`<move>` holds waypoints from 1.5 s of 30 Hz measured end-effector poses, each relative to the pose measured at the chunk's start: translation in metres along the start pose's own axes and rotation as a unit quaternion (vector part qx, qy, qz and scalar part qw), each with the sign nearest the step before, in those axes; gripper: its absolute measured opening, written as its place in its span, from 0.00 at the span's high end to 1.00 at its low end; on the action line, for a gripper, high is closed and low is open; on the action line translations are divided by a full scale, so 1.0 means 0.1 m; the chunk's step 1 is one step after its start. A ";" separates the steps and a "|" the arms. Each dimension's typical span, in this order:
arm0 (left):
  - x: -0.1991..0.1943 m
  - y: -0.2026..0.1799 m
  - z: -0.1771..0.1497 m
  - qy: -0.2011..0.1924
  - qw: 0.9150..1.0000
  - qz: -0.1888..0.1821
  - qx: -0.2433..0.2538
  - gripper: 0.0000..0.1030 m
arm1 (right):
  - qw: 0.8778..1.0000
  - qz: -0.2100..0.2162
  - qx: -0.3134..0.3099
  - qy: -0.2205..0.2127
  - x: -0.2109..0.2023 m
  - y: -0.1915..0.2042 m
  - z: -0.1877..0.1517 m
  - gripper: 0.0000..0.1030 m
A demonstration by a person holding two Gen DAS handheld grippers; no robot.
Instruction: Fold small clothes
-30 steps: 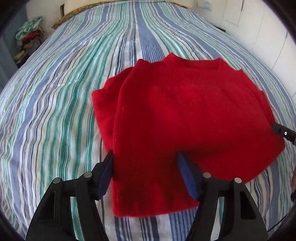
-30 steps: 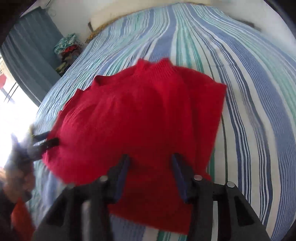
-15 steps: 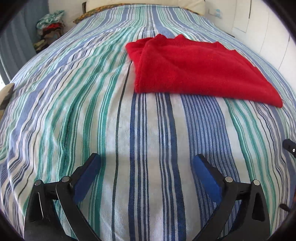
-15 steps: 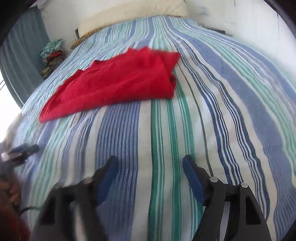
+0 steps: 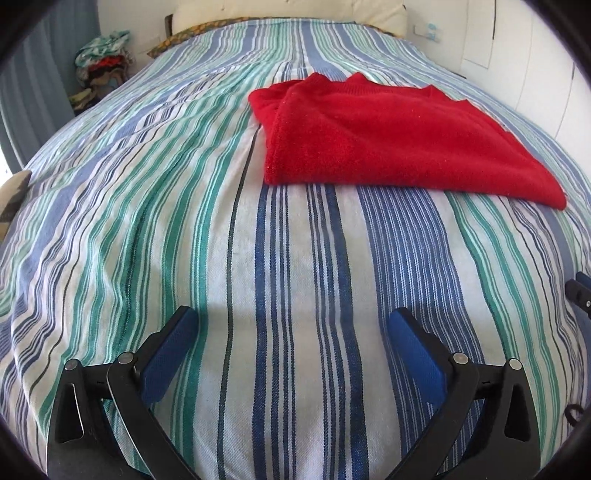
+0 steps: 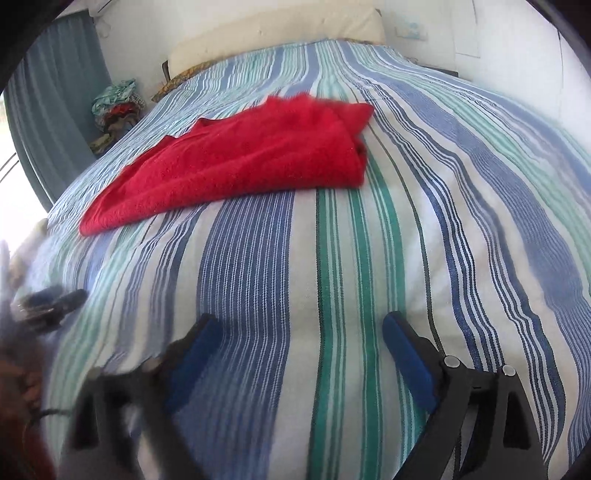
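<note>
The striped bed (image 5: pixel 229 206) is seen filling both views. A folded red sweater (image 5: pixel 388 144) is laid flat on it, well apart from the left gripper (image 5: pixel 291 334) and right gripper (image 6: pixel 299 338), whose jaws are spread wide, empty.

We count one red sweater (image 5: pixel 388 136), folded, on one striped bedspread (image 5: pixel 184 229). We count two grippers: the left gripper (image 5: pixel 291 325) and the right gripper (image 6: pixel 299 325), each with two blue pads, four pads in all. We record one pillow (image 6: pixel 273 33) at the head of the bed, one heap of clothes (image 5: pixel 101 70) beside it, and one curtain (image 6: pixel 48 122).
</note>
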State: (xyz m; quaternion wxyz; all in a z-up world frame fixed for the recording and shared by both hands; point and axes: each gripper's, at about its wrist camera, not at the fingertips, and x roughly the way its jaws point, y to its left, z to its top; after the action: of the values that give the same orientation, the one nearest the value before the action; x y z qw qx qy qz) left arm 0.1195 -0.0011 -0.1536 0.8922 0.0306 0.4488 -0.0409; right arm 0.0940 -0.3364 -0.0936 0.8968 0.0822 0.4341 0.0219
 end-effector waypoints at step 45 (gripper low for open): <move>0.01 -0.08 -0.04 -0.010 1.000 0.021 0.008 0.00 | 1.000 -0.013 -0.021 0.011 0.04 0.12 -0.01 0.04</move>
State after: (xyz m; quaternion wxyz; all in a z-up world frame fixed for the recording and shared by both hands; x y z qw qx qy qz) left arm 0.1168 -0.0084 -0.1570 0.8971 0.0465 0.4386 -0.0259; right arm 0.0964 -0.3241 -0.0953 0.8939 0.0576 0.4440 0.0205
